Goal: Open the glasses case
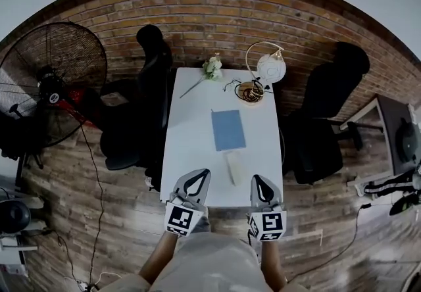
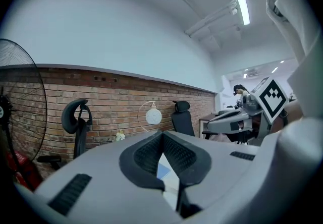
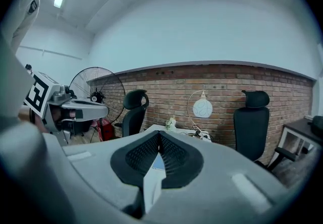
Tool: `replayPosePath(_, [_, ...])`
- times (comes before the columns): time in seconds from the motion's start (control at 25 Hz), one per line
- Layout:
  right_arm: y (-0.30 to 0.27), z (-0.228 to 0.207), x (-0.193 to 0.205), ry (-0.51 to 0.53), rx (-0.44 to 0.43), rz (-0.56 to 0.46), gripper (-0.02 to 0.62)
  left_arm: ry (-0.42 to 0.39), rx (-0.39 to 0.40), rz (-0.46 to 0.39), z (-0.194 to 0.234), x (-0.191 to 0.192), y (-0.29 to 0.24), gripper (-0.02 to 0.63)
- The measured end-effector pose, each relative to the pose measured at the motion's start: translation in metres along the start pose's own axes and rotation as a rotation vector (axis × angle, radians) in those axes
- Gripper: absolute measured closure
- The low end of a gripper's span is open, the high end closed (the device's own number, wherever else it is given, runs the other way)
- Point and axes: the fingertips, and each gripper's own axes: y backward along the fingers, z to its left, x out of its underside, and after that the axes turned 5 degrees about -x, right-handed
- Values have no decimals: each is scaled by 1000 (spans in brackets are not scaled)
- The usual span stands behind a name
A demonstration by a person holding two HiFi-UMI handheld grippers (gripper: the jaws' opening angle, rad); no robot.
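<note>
A glasses case (image 1: 233, 168), pale, slim and oblong, lies flat just below the centre of the head view, near the front edge of a white table (image 1: 191, 146). Its long side runs away from the viewer, tilted slightly left. It looks closed, though it is too small to show any detail.

One white table (image 1: 191, 152) stood in the room. On the table lay one blue notebook (image 1: 228, 129), one pale glasses case (image 1: 234, 167), one round white lamp (image 1: 270, 67), one small bunch of flowers (image 1: 212, 67) and one coil of cable (image 1: 250, 91). Two black office chairs flanked the table, one at its left (image 1: 141, 100) and one at its right (image 1: 325, 113). One pedestal fan (image 1: 52, 80) stood further left of the table. Two grippers were at the table's near edge, the left gripper (image 1: 200, 173) and the right gripper (image 1: 258, 180), each bearing one marker cube.
</note>
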Motion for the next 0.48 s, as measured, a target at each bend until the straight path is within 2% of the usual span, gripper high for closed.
replayPosePath(0.48, [-41,-10,20,-19,87,101,589,31,104,33,28,26,-44,604])
